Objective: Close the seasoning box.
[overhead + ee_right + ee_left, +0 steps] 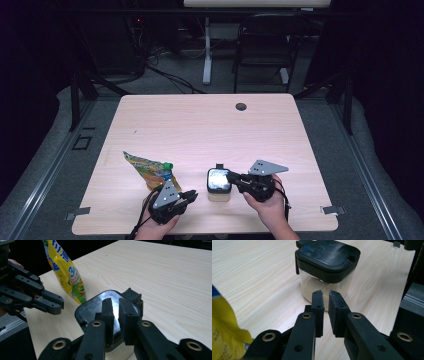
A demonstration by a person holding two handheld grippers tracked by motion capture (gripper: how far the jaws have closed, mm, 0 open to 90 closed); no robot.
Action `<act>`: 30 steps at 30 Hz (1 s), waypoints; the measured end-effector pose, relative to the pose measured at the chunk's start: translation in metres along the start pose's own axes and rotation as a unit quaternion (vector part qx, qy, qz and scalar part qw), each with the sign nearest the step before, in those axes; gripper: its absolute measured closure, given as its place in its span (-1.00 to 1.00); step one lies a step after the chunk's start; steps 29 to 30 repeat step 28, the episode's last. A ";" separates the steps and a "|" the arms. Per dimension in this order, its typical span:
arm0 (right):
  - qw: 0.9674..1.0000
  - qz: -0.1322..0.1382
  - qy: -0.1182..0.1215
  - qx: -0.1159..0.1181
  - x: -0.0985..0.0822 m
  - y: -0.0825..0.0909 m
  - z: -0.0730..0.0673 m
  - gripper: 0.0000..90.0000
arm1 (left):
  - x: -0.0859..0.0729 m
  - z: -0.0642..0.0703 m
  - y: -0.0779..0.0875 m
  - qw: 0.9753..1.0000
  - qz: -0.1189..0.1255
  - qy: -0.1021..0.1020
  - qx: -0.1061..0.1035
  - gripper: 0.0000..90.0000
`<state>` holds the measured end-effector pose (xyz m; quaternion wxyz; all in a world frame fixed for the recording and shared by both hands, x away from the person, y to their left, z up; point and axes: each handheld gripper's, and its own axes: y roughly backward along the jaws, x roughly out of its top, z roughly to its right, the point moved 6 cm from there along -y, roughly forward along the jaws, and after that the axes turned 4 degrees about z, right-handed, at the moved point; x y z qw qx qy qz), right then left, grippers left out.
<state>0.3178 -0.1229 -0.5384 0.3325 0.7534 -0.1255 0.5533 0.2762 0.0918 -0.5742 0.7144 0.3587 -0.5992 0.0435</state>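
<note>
The clear canister (219, 185) with its black latching lid (328, 255) stands on the desk (210, 125) near the front edge, between the two hands; pale grainy contents fill its lower part, as the left gripper view shows through the wall. The right gripper (115, 302) hovers over the lid, jaws parted by a narrow gap with nothing between them; whether a pad brushes the lid is hard to tell from this angle. The left gripper (325, 293) sits just short of the canister's side, jaws likewise slightly parted and empty. Just beside it lies a yellow snack pouch (150, 170) with a green cap (168, 165).

The step in hand looks like steadying the canister and working the lid; it would go best if the left gripper braces the clear wall low down while the right goes for the latch tab (132, 294) at the lid's edge, not the flat top.

The left gripper view gives the fill level and the lid's corner hole; the right gripper view gives the glossy top and the tab; the high view gives the layout across the desk.
</note>
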 end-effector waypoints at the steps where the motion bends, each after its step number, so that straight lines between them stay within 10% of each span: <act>1: 1.000 0.001 0.000 -0.001 0.000 0.003 0.000 0.80 | -0.001 -0.001 0.001 1.000 -0.003 0.000 0.001 0.80; 30: 0.996 -0.002 -0.050 -0.070 -0.033 0.035 0.031 0.22 | -0.018 -0.014 0.016 0.999 0.000 0.030 0.010 0.42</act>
